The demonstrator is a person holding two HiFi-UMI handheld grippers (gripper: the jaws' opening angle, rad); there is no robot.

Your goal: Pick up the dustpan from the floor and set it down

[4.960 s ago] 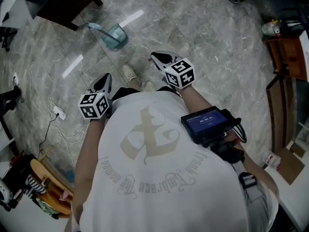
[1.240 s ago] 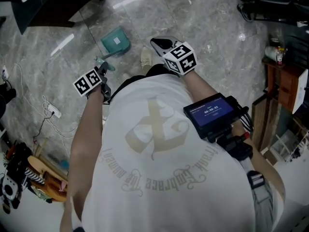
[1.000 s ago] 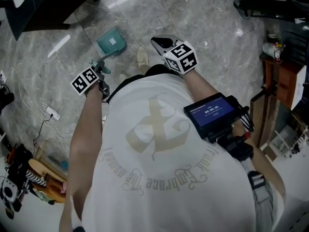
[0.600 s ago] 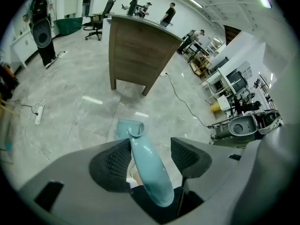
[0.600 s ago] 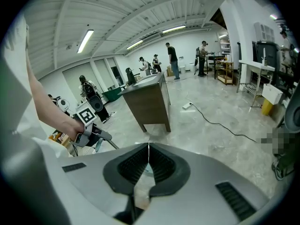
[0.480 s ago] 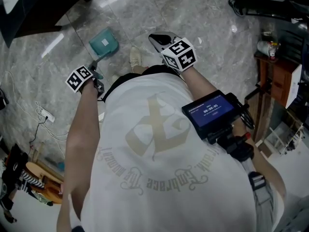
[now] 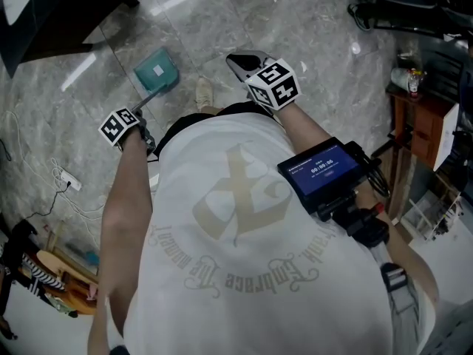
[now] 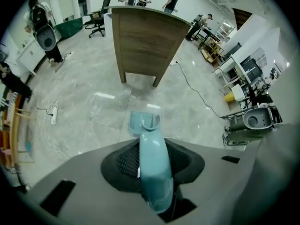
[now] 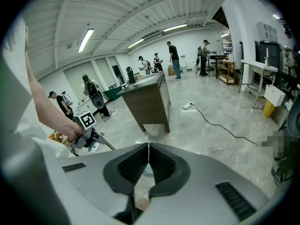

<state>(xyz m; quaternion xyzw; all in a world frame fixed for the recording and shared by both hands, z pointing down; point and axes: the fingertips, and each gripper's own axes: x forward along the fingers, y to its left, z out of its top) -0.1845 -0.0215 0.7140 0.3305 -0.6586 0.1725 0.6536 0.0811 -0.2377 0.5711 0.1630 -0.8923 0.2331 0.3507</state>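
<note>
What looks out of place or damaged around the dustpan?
Nothing stands out. The dustpan looks intact, pan end down, its handle between the jaws of the left hand-held gripper, which have just been closing. No spill visible.

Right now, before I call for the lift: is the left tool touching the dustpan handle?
Touching. Left gripper view: the left tool, its jaws having just closed in, clamps the teal dustpan handle between them.

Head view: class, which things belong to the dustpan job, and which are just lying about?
Job: dustpan; left hand-held gripper, jaws just closing on its handle.
Lying about: power strip; dark desk; wooden cabinet.
</note>
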